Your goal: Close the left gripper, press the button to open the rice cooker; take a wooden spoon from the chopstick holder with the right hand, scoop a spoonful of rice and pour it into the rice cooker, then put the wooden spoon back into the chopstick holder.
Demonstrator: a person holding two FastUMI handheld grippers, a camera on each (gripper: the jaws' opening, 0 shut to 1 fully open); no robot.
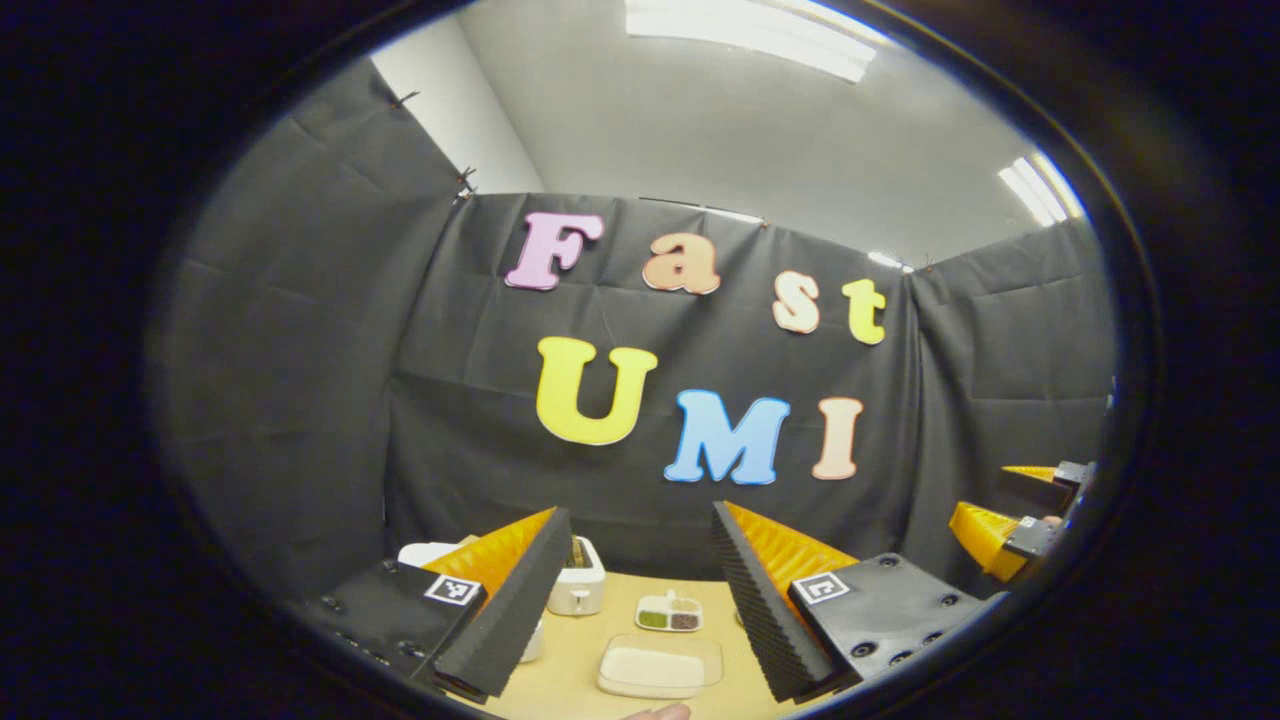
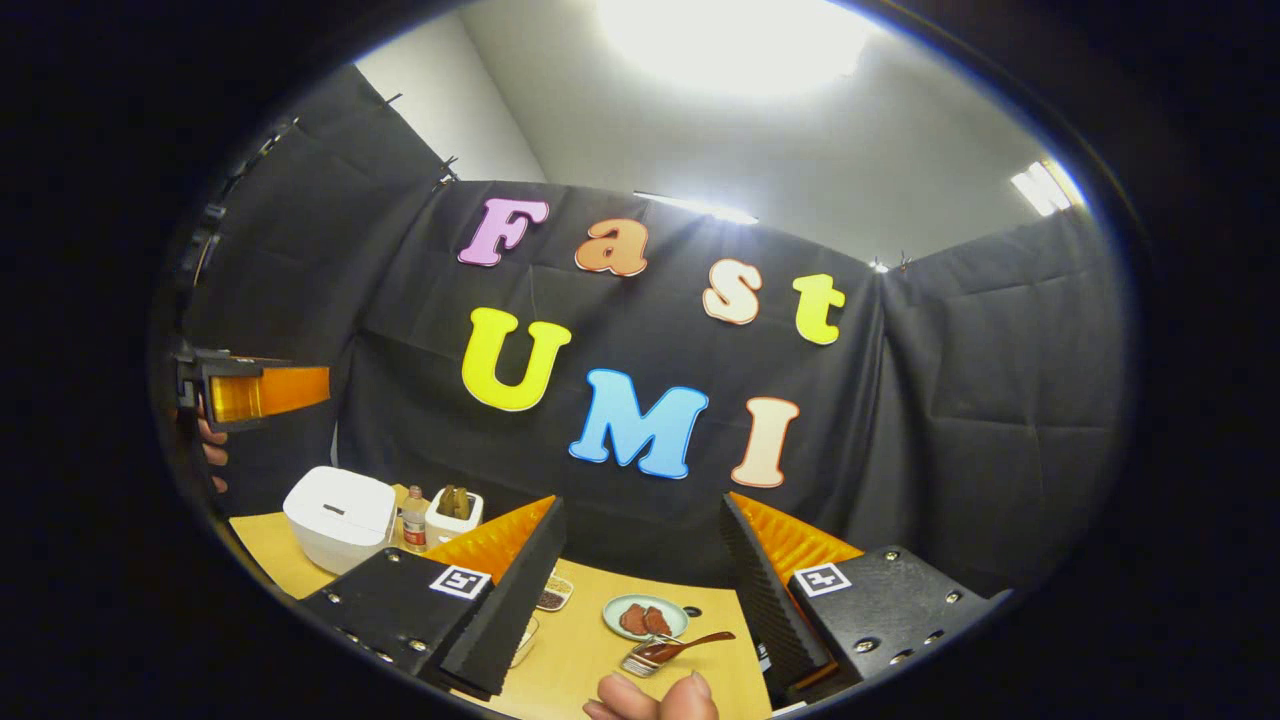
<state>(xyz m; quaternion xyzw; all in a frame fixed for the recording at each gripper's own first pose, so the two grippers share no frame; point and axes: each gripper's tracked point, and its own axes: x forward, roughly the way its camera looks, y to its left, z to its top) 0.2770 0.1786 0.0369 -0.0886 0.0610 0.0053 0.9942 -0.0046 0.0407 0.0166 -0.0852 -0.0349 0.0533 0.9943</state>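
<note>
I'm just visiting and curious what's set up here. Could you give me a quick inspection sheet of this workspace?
Surface: wooden table.
Job's things: rice cooker, lid shut; chopstick holder beside it; tray of rice.
Clutter: bottle, small plate, brown spoon, divided dish.
Grippers: left gripper open, right gripper open, both empty and raised above the table.
Cables: nothing seen.
Surroundings: black cloth walls, ceiling lights.
</note>
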